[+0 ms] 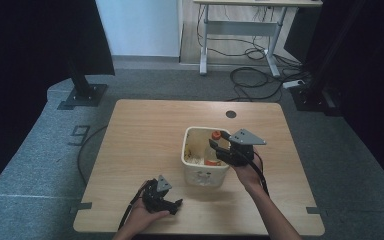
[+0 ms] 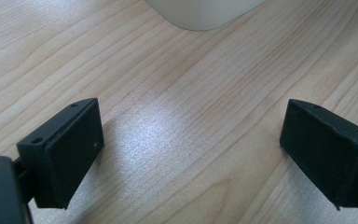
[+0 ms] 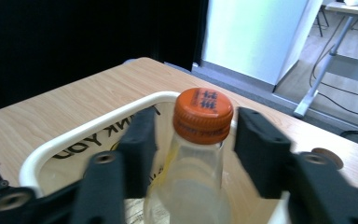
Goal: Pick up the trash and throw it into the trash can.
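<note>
A clear plastic bottle (image 3: 189,186) with an orange cap (image 3: 203,114) stands upright in a cream bin (image 3: 74,135) near the middle of the wooden table (image 1: 145,140). My right gripper (image 3: 196,119) reaches over the bin's right side, and its jaws stand on either side of the bottle's neck with a gap at each side, so it is open. From above, the cap (image 1: 215,134) peeks out beside my right gripper (image 1: 219,145). My left gripper (image 1: 174,205) rests near the table's front edge, left of the bin (image 1: 195,172). It is open over bare wood (image 2: 191,140).
The bin holds some pale and orange contents at its bottom and carries dark printed letters on its wall. A dark round hole (image 1: 231,114) lies near the table's far edge. Beyond the table are a desk frame (image 1: 240,30), floor cables and black stands.
</note>
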The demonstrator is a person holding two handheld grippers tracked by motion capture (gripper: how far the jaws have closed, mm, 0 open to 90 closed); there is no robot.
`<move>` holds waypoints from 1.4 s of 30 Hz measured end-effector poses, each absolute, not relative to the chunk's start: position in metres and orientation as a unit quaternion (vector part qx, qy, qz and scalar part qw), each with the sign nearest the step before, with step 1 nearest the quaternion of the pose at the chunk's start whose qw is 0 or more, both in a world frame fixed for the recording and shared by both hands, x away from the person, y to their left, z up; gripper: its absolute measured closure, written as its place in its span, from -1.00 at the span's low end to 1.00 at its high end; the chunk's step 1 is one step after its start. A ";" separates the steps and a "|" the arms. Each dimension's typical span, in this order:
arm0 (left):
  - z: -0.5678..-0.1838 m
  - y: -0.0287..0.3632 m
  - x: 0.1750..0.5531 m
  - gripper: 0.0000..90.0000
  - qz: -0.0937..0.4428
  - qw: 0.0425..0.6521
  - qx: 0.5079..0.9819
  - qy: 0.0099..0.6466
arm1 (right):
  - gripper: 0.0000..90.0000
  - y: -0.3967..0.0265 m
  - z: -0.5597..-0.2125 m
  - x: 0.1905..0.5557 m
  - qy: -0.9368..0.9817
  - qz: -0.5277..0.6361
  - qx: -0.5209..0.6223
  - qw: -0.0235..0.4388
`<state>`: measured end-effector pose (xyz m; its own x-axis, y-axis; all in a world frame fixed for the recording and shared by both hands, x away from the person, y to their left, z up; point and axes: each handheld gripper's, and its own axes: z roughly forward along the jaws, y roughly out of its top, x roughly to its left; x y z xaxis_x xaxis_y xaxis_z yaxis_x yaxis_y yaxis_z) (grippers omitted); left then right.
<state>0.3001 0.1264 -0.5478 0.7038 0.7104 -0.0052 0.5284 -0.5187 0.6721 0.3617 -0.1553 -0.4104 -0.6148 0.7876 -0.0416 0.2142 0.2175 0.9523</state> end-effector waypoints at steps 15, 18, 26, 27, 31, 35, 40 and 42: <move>-0.548 0.126 0.300 -0.86 0.137 0.334 0.861 0.360 | -0.26 -0.194 -0.421 0.342 0.706 0.543 0.356 0.282; -0.548 0.126 0.300 -0.86 0.137 0.334 0.860 0.360 | -0.25 -0.202 -0.424 0.339 0.700 0.545 0.364 0.284; -0.548 0.126 0.300 -0.86 0.136 0.334 0.860 0.360 | -0.25 -0.226 -0.437 0.330 0.697 0.538 0.378 0.286; -0.548 0.126 0.300 -0.86 0.136 0.334 0.860 0.360 | -0.25 -0.229 -0.439 0.328 0.696 0.538 0.381 0.285; -0.548 0.126 0.300 -0.86 0.136 0.334 0.860 0.360 | -0.25 -0.243 -0.447 0.324 0.692 0.539 0.392 0.278; -0.548 0.126 0.300 -0.86 0.136 0.334 0.860 0.360 | -0.25 -0.253 -0.452 0.319 0.692 0.534 0.399 0.276; -0.548 0.126 0.300 -0.86 0.137 0.333 0.861 0.360 | -0.25 -0.270 -0.463 0.312 0.690 0.526 0.414 0.275; -0.548 0.126 0.300 -0.86 0.137 0.333 0.861 0.360 | -0.25 -0.275 -0.469 0.310 0.692 0.520 0.419 0.275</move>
